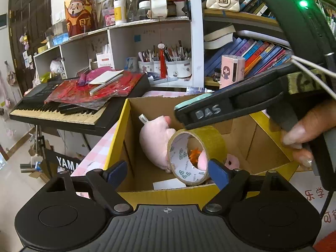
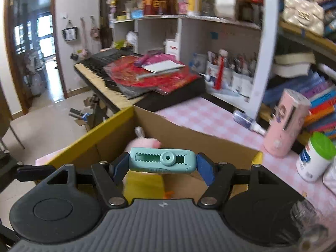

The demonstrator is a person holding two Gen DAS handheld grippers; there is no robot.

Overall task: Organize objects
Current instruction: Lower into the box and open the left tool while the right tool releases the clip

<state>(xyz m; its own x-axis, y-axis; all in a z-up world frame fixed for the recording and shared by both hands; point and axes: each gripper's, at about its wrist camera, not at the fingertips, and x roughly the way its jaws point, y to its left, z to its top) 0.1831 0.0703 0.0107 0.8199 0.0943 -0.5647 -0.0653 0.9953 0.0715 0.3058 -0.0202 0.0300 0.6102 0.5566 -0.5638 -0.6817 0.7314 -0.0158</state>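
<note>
Left hand-held gripper (image 1: 168, 173), jaws spread wide over the open cardboard box (image 1: 126, 126), grips nothing; the roll of brown tape (image 1: 197, 153) lies tilted inside the box against a pink plush toy (image 1: 153, 145), close by the gripper's right-side blue pad (image 1: 218, 174), though contact cannot be judged. Right hand-held gripper (image 2: 162, 168), above the same box on the pink-checked worktop (image 2: 210, 115), holds a teal tape-dispenser-like tool (image 2: 162, 160) clamped crosswise between both pads.

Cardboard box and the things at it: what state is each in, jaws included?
Cardboard box: open at the top.
Pink plush toy: lying inside the box.
Tape roll: tilted inside the box.
Left gripper: jaws open.
Right gripper: jaws shut on teal clip.
</note>
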